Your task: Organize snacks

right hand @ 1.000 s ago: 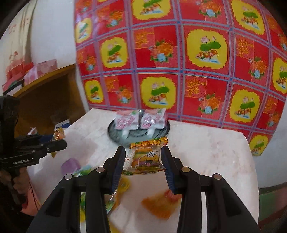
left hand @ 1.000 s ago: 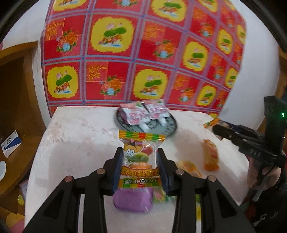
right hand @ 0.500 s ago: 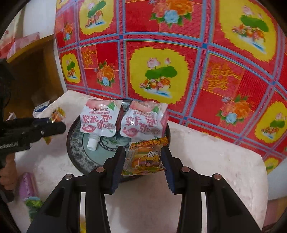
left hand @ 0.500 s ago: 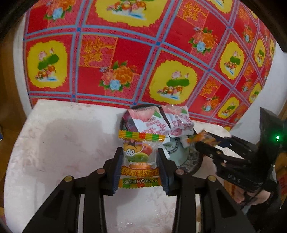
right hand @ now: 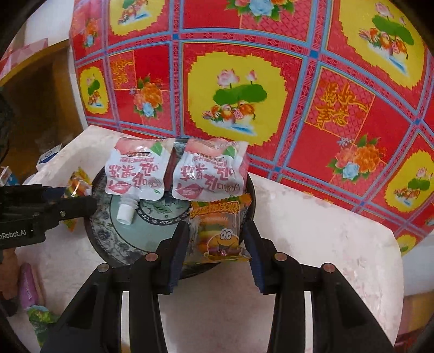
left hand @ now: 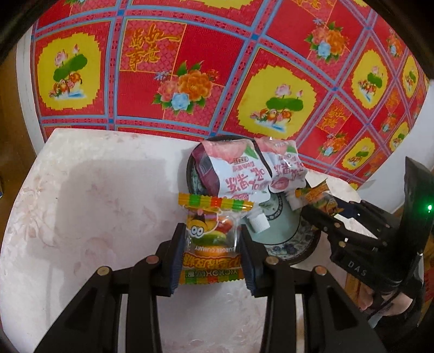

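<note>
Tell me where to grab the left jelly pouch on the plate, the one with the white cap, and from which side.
Grip the left jelly pouch across its flat body, near the neck above the white cap, coming from the near side. It lies flat on the plate with its cap pointing toward the grippers. The right pouch lies close alongside, so side access looks tight. Both grippers are already full.

A red cloth (left hand: 217,81) patterned with yellow lotus medallions, orange flowers and blue grid lines fills the upper frame in both views, hanging against a white wall (right hand: 48,21). Below it lies a pale pink marbled desk (left hand: 95,203). At the left edge of the right wrist view stands a brown wooden shelf (right hand: 40,89).
</note>
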Action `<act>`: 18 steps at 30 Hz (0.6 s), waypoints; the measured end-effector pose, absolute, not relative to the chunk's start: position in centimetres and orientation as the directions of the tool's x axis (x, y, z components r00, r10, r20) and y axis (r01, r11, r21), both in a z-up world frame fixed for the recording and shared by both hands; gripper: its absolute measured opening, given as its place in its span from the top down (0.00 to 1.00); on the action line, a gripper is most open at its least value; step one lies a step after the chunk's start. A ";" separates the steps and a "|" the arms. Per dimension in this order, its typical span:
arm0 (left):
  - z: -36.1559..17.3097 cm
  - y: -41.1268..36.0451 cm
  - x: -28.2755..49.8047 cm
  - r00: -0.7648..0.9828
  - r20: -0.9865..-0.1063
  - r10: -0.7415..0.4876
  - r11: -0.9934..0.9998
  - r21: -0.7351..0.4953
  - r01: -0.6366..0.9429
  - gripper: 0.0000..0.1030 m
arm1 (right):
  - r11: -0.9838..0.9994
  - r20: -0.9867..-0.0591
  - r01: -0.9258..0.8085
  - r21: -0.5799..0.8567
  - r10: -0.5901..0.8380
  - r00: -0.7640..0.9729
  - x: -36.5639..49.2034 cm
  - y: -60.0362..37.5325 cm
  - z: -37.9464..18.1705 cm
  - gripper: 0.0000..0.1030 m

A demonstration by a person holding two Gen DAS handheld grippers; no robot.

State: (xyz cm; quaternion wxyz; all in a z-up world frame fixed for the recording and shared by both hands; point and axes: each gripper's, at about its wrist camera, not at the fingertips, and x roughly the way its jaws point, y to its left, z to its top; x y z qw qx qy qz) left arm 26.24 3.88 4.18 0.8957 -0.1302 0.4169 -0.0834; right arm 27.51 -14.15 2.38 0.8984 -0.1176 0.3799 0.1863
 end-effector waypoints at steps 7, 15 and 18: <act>5.1 2.5 26.1 0.606 -0.759 -0.237 0.969 -0.232 0.088 0.63 | 0.903 -0.722 -0.426 -0.050 0.262 0.640 27.4 -14.6 2.4 0.59; 5.5 0.6 26.8 0.637 -0.757 -0.144 0.990 -0.117 0.085 0.61 | 0.914 -0.717 -0.405 -0.021 0.269 0.643 27.3 -14.9 2.5 0.59; 5.5 1.0 27.0 0.641 -0.750 -0.163 0.986 -0.146 0.080 0.55 | 0.915 -0.717 -0.402 -0.021 0.267 0.644 27.3 -14.8 2.5 0.59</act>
